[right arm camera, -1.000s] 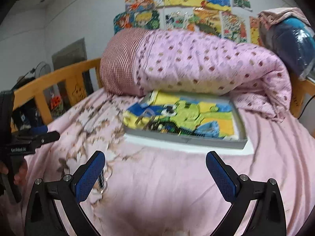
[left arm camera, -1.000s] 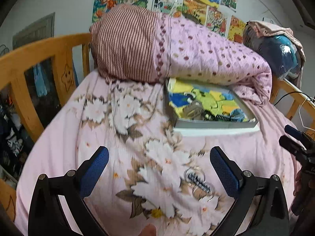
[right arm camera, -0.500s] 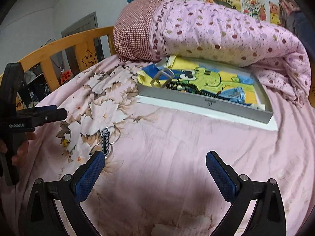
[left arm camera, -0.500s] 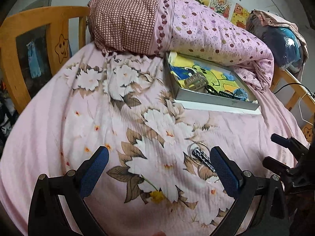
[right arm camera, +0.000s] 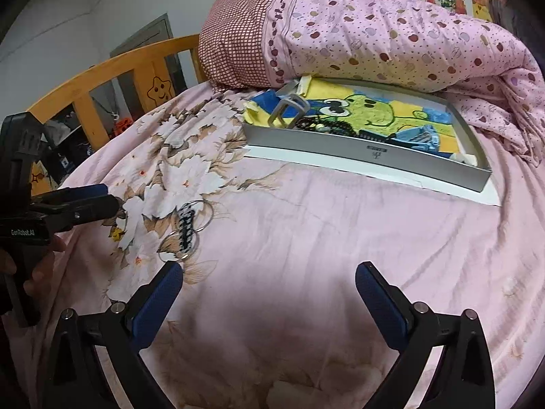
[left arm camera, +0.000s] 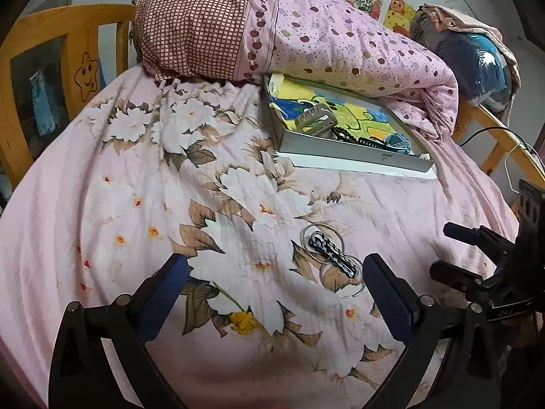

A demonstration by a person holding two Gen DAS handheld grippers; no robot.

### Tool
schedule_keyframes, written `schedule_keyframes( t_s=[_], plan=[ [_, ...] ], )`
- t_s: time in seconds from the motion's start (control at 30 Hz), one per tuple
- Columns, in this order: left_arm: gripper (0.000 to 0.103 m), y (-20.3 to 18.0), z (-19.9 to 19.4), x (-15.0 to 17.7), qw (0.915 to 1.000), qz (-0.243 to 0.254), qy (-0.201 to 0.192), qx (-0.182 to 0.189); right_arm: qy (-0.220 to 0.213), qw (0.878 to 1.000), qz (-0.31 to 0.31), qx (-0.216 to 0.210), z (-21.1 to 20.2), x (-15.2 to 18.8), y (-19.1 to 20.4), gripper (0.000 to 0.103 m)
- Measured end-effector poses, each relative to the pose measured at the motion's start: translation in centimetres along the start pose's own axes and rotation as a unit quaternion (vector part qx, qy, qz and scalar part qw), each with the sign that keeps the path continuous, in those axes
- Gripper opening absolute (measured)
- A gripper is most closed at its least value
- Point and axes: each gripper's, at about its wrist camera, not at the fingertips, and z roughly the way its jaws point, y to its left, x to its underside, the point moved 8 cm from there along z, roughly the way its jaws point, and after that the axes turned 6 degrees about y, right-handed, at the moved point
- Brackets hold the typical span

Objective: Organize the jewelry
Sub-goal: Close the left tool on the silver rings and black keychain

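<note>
One floral bedsheet, one rolled quilt at its far end, one gray tray holding a clip and beads. Two rings joined by a braided strap lie on the sheet, near the tray. Two grippers, left gripper and right gripper, both spread wide, holding nothing.

Two thin metal hoops lie on the floral bedsheet with one black-and-white braided chain across them. One grey tray sits beside one rolled quilt. Two grippers are in view.
</note>
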Motion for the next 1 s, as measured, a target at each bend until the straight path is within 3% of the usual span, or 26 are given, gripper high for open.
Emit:
schedule_keyframes(
  t_s=[0.4,0.77,1.0],
  plan=[
    [0.084,-0.8,0.4,-1.0,0.9994,0.027,-0.002,0.021,0.012,1.0,-0.015,-0.023,1.7,-0.8,1.9,0.079],
    [0.039,-2.1,2.1,-1.6,0.9956,0.028,0.03,0.084,0.03,0.998,-0.029,-0.039,2.8,-0.2,3.2,0.052],
    [0.029,-2.6,3.6,-1.9,0.9902,0.011,0.06,0.125,0.034,0.998,-0.027,-0.055,3.2,-0.1,4.1,0.043]
  ],
)
